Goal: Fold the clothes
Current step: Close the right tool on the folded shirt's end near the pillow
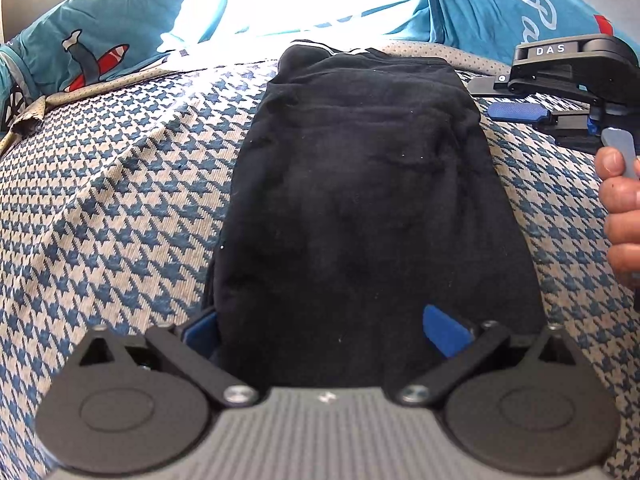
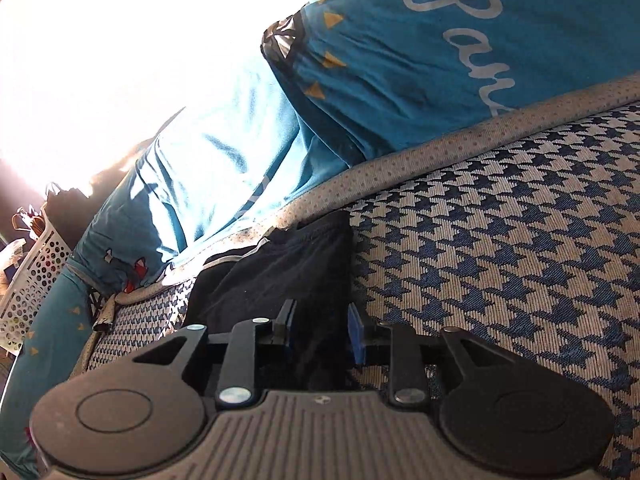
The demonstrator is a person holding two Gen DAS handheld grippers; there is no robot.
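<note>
Left gripper (image 1: 326,330) wide, straddling near edge of folded black garment (image 1: 360,200); right gripper (image 2: 322,330) narrow around its right edge, pads apparently not pressing. Best close both firmly before lifting, keep layers aligned.

Counting one folded black fabric garment (image 1: 360,200) lying on one blue-and-cream houndstooth woven cover (image 1: 120,200). Seeing two teal printed pillows (image 2: 460,60) (image 1: 100,52) sitting behind it. Also showing one white perforated plastic basket (image 2: 28,280) and two black two-finger grippers with blue pads (image 1: 326,330) (image 2: 322,328).

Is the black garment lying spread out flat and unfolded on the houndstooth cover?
No. The black garment lies folded into a narrow, layered stack on the houndstooth cover.
</note>
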